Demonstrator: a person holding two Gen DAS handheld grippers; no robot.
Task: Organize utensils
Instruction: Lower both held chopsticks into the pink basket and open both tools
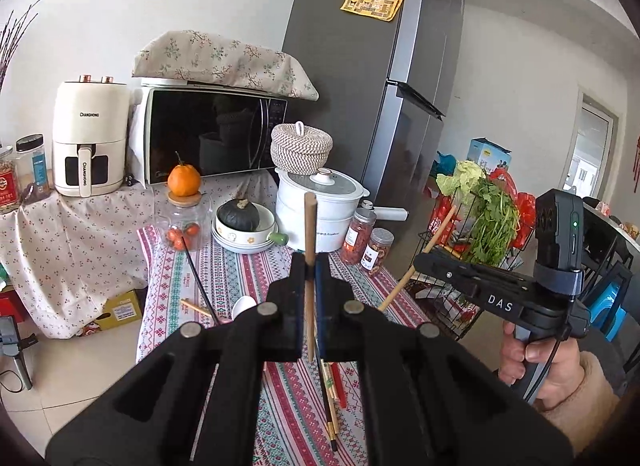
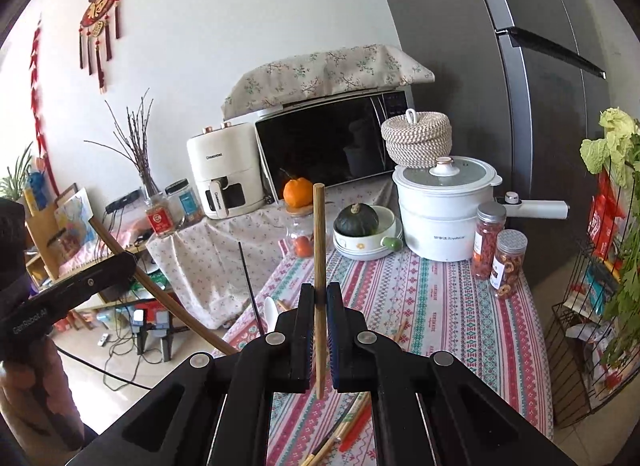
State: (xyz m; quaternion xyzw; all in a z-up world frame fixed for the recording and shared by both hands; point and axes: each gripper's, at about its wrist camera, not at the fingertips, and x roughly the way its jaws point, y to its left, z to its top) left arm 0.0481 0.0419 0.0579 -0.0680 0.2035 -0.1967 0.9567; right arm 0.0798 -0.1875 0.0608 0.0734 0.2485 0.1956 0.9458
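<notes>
The counter (image 1: 240, 290), under a striped patterned cloth, carries the bulky things at its far end: a white lidded pot (image 2: 444, 217), a bowl with a dark squash (image 1: 240, 217), a glass jar (image 1: 182, 225) and two small snack jars (image 2: 500, 258). None of these belongs to the sorting job, and they stand well apart from the near edge where the utensils lie

On the near cloth lies a loose bundle of chopsticks (image 1: 332, 394), some wooden, one dark, one red, with a white spoon (image 1: 244, 306) beyond them and a thin black stick (image 1: 200, 282) slanting up from the counter

The left hand-held gripper (image 1: 310, 306) is clamped on a wooden chopstick (image 1: 309, 234), which stands nearly upright between the pads, clear of the cloth. The right hand-held gripper (image 2: 320, 330) is likewise closed on a second wooden chopstick (image 2: 319, 242), also upright and lifted

Each chopstick looks very light, stiff and narrow, so weight is no trouble, but turning is. A smooth, slim shaft pinched at a single spot can pivot or slide between the pads if it knocks anything. Both are held low down, leaving a long free length above, and I judge a hold nearer the middle would steady them. The spoon, if ceramic, would be harder, slicker and breakable, best taken by its handle
</notes>
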